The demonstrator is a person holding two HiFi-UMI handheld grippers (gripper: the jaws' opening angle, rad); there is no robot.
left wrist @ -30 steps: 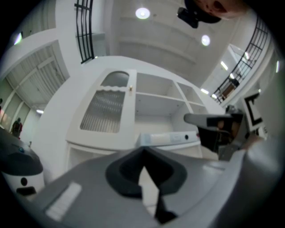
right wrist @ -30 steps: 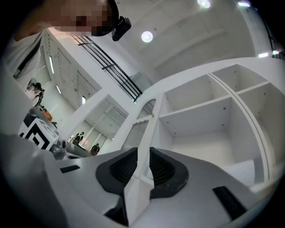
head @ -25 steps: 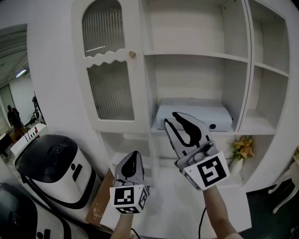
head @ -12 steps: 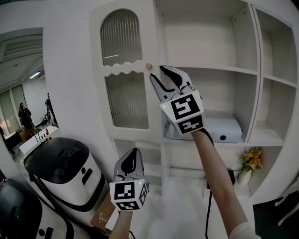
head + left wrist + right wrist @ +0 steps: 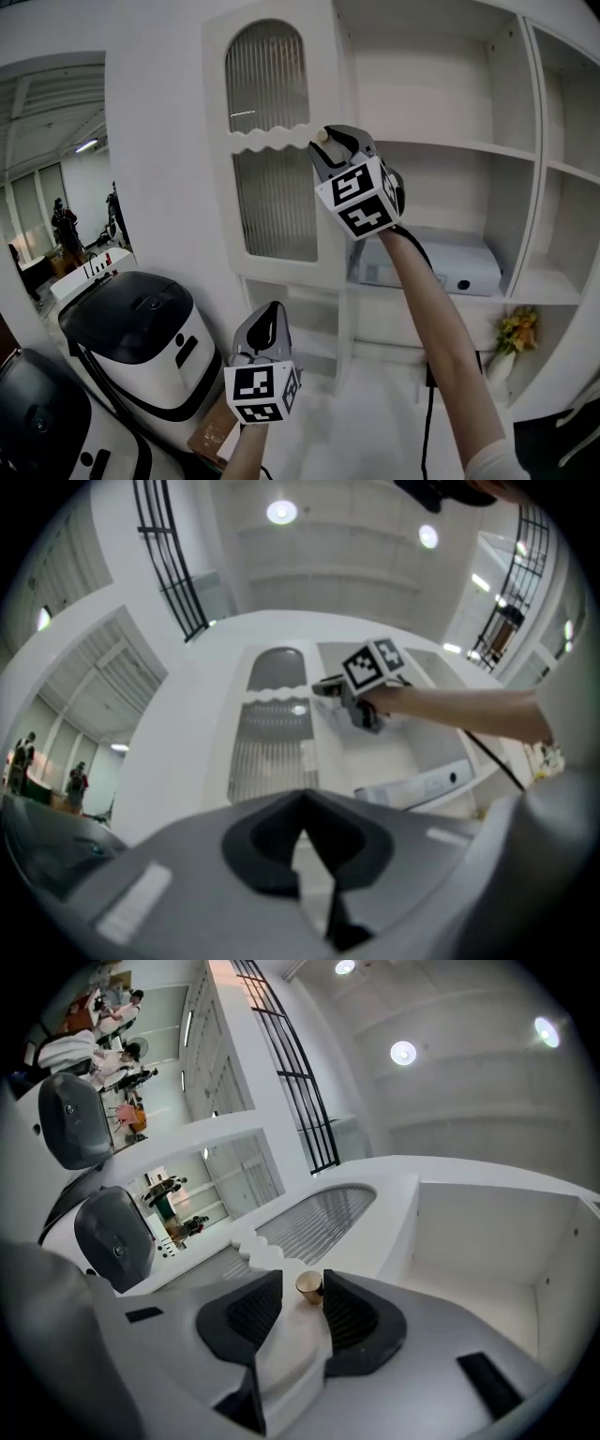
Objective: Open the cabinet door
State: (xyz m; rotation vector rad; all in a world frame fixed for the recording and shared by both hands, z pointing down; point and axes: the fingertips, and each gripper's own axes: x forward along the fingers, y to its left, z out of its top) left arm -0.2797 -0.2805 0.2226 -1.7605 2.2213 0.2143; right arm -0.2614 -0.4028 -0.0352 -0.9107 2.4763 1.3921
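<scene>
Our right arm (image 5: 441, 328) stretches up from the lower right, forearm bare, and brings the right gripper (image 5: 330, 142) to the right edge of the cabinet door (image 5: 277, 150), its marker cube turned towards us. In the right gripper view its jaws are opening, well apart, with the small round brass-coloured knob (image 5: 309, 1286) between them, close against one ribbed pad (image 5: 349, 1312) and clear of the other. Our left hand keeps the left gripper (image 5: 271, 315) low near the bottom of the head view, pointing upward at the cabinet; its jaw tips meet and we see nothing between them

The door is white, with an arched ribbed-glass pane above a scalloped rail and a second ribbed pane below, and it appears closed against the cabinet front. To its right are open white shelves (image 5: 469, 148); one carries a white box-shaped appliance (image 5: 441, 267), and a vase of yellow flowers (image 5: 517, 330) stands lower down. At the lower left stands a white appliance with a black lid (image 5: 131, 328), and people (image 5: 64, 225) are visible far off in the bright room beyond
</scene>
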